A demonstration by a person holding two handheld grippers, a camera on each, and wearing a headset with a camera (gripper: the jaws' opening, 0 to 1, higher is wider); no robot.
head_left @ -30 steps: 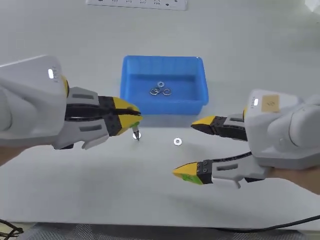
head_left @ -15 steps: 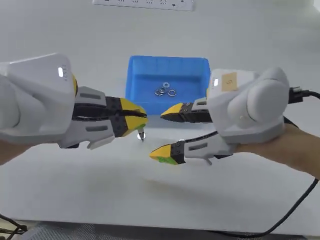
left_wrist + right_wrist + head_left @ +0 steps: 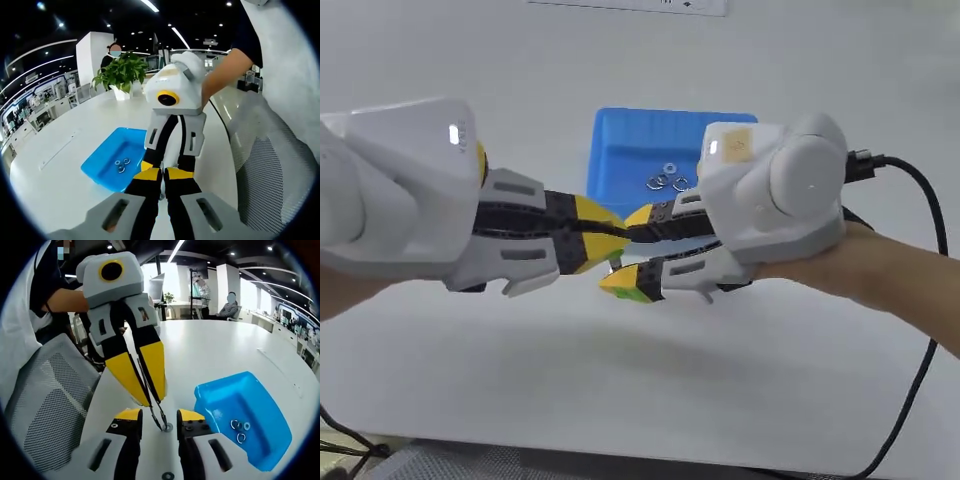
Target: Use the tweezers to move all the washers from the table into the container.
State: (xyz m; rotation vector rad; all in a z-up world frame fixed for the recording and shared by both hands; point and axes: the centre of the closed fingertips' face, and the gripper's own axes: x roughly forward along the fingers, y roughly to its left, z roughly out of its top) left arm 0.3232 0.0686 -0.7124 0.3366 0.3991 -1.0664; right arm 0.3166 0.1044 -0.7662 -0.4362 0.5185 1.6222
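White table (image 3: 620,385) ran under both grippers. Blue container (image 3: 625,160) sat ahead of the right gripper (image 3: 160,416) and off to its right, well apart, with three washers (image 3: 240,430) already inside. Left gripper (image 3: 151,398) faced the right one head-on, clenched on the tweezers (image 3: 156,412). The tweezers' points came down between the right gripper's parted jaws, which gripped nothing. The points stood at a washer (image 3: 168,427) lying on the table midway between those jaws; contact was too fine to confirm. A second washer (image 3: 168,475) lay closer in, under the right gripper's body. Judgement: the right jaws should squeeze the tweezer arms slowly and evenly, with the points astride the washer's edge, and lift only once the pinch holds.
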